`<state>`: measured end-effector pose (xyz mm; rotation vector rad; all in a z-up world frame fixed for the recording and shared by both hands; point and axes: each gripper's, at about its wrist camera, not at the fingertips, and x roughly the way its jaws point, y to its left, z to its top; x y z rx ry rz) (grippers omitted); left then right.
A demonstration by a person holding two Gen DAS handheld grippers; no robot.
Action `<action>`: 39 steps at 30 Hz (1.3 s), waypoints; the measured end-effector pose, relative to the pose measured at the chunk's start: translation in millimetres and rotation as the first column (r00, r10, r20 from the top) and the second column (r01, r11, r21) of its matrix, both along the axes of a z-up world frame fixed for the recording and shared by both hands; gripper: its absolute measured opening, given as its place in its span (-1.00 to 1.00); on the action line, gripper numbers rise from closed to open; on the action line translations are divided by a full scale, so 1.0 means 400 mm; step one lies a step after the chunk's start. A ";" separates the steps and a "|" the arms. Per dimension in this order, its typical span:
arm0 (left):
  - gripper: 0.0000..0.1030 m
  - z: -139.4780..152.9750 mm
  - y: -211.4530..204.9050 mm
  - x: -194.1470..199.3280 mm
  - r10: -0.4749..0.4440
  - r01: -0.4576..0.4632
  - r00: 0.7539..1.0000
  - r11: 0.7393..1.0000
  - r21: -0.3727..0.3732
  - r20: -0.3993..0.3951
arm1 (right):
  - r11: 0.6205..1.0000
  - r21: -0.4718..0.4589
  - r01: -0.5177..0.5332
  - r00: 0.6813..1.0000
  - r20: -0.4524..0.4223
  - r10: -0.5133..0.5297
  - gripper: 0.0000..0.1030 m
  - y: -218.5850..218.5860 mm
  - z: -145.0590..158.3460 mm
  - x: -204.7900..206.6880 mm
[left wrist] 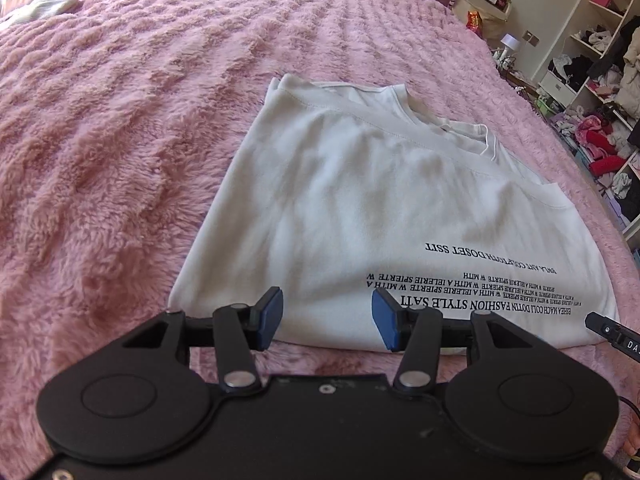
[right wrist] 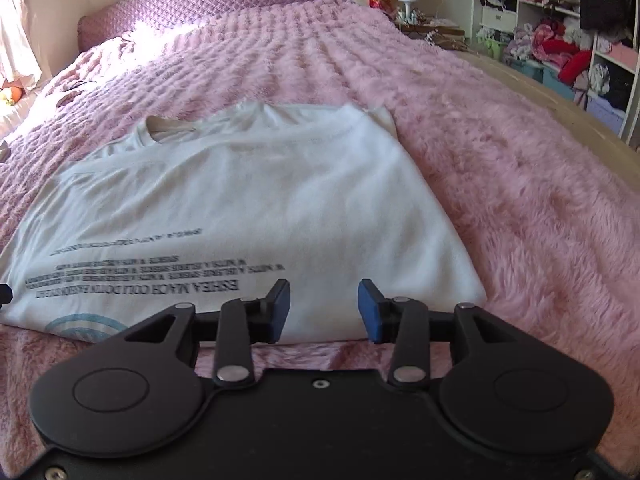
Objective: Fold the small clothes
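A white T-shirt [left wrist: 360, 200] with black printed text lies on the pink fluffy bedspread [left wrist: 120, 140], its sides folded inward and its collar at the far end. It also shows in the right wrist view [right wrist: 260, 192]. My left gripper [left wrist: 327, 322] is open and empty, just above the shirt's near hem on its left part. My right gripper [right wrist: 324, 310] is open and empty, just above the near hem on the shirt's right part. A tip of the right gripper [left wrist: 612, 332] shows at the right edge of the left wrist view.
The bedspread [right wrist: 500, 200] runs to a purple quilted headboard [right wrist: 224, 4]. A nightstand with a small lamp [right wrist: 408, 0] stands beyond the bed's far right corner. Open shelves stuffed with clothes [right wrist: 568, 40] line the right wall. A pale green cloth [left wrist: 48, 6] lies far left.
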<state>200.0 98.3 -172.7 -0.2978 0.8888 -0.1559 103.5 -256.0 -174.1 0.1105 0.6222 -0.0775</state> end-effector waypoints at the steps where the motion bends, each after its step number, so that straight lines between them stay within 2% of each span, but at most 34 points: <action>1: -0.01 0.011 0.009 -0.007 0.005 -0.005 1.000 1.000 -0.014 0.004 | 1.000 0.007 -0.029 0.999 0.020 0.028 -0.24 0.028 0.016 -0.005; 3: 0.00 0.032 0.036 -0.023 0.025 -0.025 1.000 0.998 -0.063 0.002 | 0.996 0.013 -0.083 0.996 0.039 0.082 -0.24 0.093 0.039 -0.001; 5: 0.01 0.033 0.056 -0.033 0.047 -0.048 0.999 0.996 -0.078 -0.009 | 0.993 0.003 -0.117 0.992 0.048 0.117 -0.25 0.157 0.043 0.011; 8: 0.01 0.017 0.086 -0.049 0.108 -0.110 0.994 0.990 -0.084 -0.029 | 0.991 -0.066 -0.119 0.992 0.032 0.121 -0.25 0.238 0.020 0.038; 10: 0.02 -0.002 0.109 -0.060 0.131 -0.137 0.990 0.984 -0.118 -0.054 | 0.986 -0.140 -0.090 0.996 0.009 0.093 -0.26 0.277 -0.006 0.052; 13: 0.02 -0.026 0.125 -0.081 0.148 -0.158 0.986 0.978 -0.137 -0.080 | 0.985 -0.139 -0.100 0.994 -0.059 0.093 -0.26 0.298 -0.048 0.058; 18: 0.03 -0.038 0.138 -0.117 0.169 -0.183 0.981 0.971 -0.157 -0.098 | 0.980 -0.169 -0.108 0.993 -0.072 0.097 -0.25 0.317 -0.072 0.033; 26: 0.09 -0.081 0.168 -0.152 0.231 -0.259 0.965 0.910 -0.323 -0.124 | 0.984 -0.148 -0.100 0.993 -0.077 0.089 -0.24 0.312 -0.081 0.038; 30: 0.13 -0.103 0.172 -0.154 0.296 -0.321 0.947 0.861 -0.394 -0.124 | 0.985 -0.142 -0.096 0.994 -0.075 0.086 -0.24 0.311 -0.082 0.037; 33: 0.13 -0.120 0.178 -0.154 0.357 -0.377 0.925 0.817 -0.436 -0.129 | 0.986 -0.140 -0.094 0.994 -0.072 0.084 -0.24 0.311 -0.083 0.036; 37: 0.13 -0.128 0.185 -0.138 0.387 -0.397 0.914 0.799 -0.451 -0.120 | 0.986 -0.138 -0.093 0.994 -0.070 0.084 -0.24 0.309 -0.085 0.035; 39: 0.14 -0.136 0.186 -0.129 0.410 -0.420 0.903 0.780 -0.463 -0.128 | 0.986 -0.138 -0.092 0.994 -0.071 0.083 -0.24 0.309 -0.085 0.037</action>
